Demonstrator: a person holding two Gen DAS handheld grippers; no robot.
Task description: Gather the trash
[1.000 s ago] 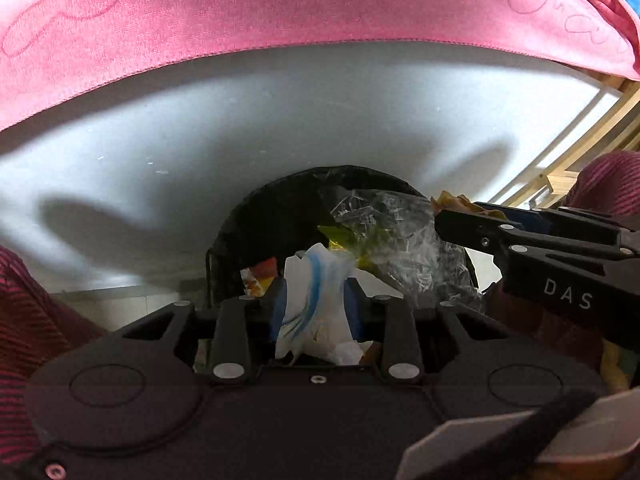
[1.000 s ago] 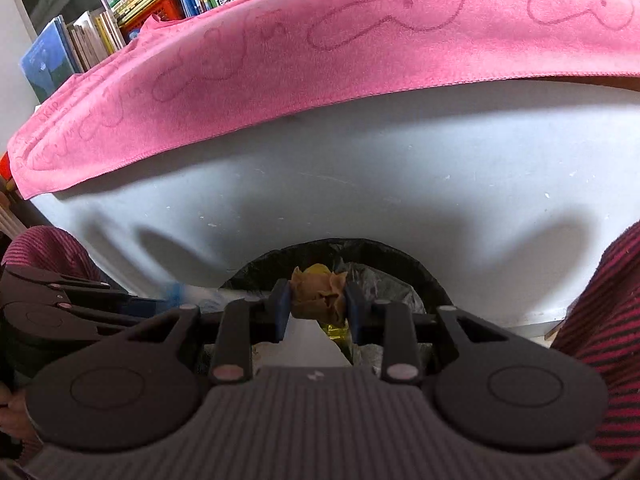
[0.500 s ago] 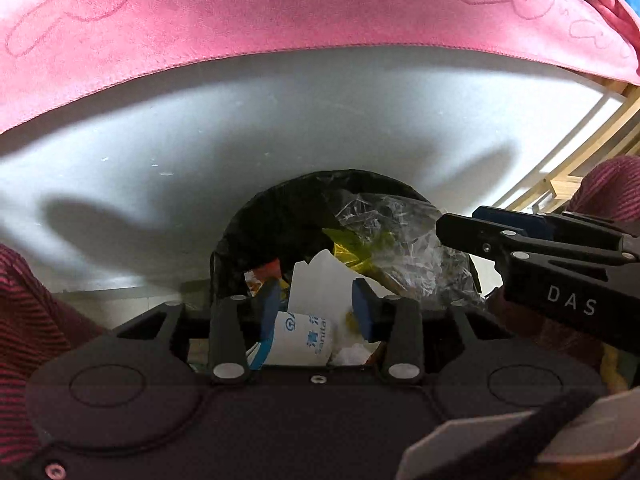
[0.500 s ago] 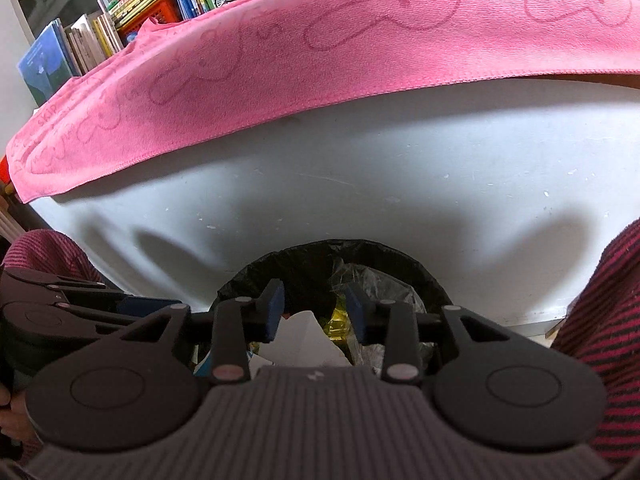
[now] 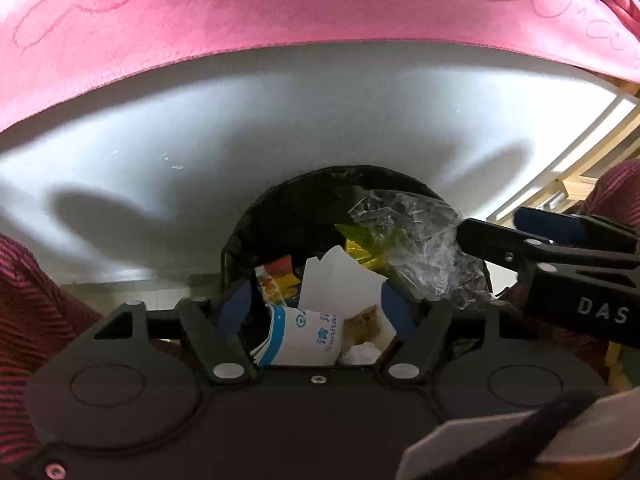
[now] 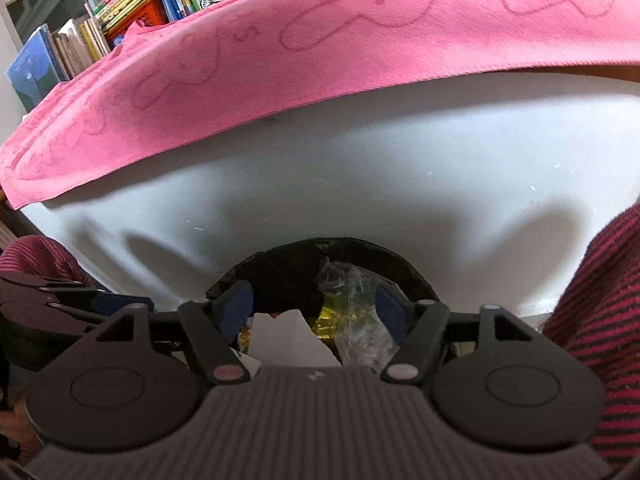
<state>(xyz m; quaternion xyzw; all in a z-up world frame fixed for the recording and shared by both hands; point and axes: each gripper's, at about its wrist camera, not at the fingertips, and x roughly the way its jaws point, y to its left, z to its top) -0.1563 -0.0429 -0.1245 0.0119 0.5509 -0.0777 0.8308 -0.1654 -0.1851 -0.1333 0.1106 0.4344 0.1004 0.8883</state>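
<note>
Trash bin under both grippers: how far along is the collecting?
Done: the white wrapper, clear plastic and colourful packet lie in the black bin. In hand: nothing; the left gripper and right gripper are opening, empty, above it. Left: unknown; no other trash shows.

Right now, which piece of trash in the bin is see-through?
The crinkly plastic bag at the right side of the black bin. You can see through it, while the white paper packet and the colourful wrapper beside it are solid.
</note>
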